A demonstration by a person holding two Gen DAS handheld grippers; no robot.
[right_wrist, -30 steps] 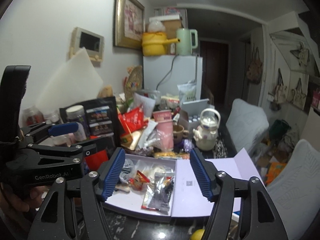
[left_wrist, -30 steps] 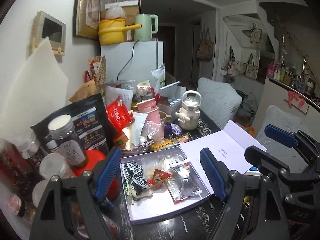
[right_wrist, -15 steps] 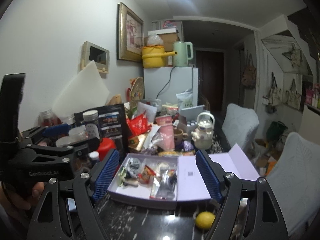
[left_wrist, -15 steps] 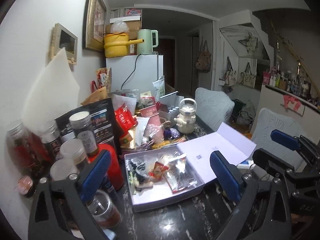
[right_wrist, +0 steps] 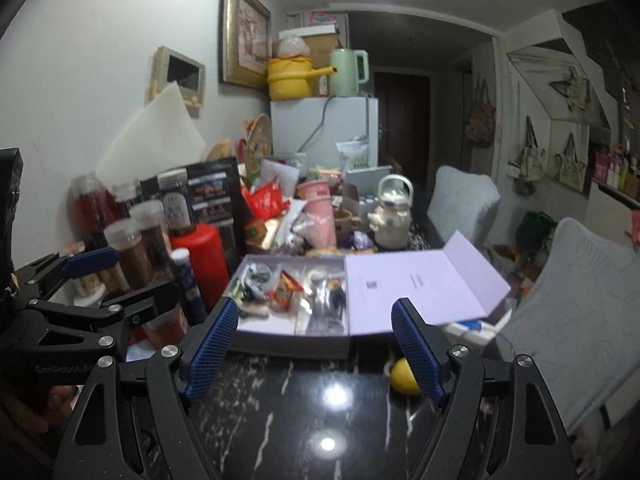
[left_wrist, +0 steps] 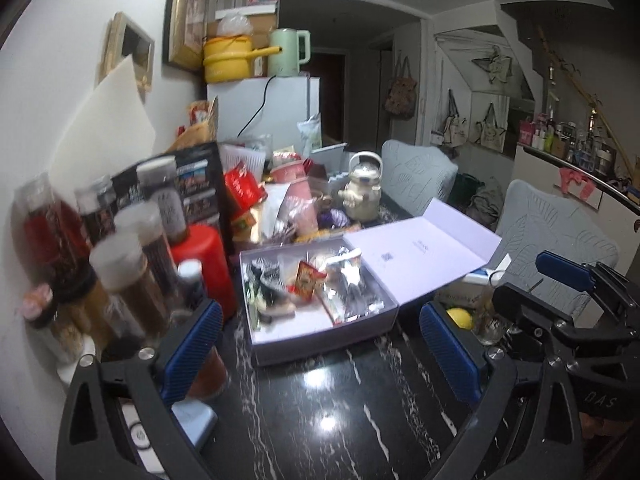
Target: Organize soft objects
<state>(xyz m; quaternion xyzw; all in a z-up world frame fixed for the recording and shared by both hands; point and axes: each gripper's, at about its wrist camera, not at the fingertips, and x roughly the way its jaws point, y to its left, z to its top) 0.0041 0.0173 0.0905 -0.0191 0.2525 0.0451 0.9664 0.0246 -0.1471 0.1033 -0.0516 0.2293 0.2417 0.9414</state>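
Hovering short of the open box (left_wrist: 320, 344) on the dark marble table (left_wrist: 340, 420), the left gripper (left_wrist: 320, 352) stands spread wide and empty; the right gripper (right_wrist: 314, 344) is parted too, nothing between its pads. Soft packets (left_wrist: 348, 284) lie heaped inside the box. Best to single out one loose top pouch and pinch its edge, clear of the box wall. Motion blur smears the jars (left_wrist: 120, 264) left of the box; the packet labels are unreadable.
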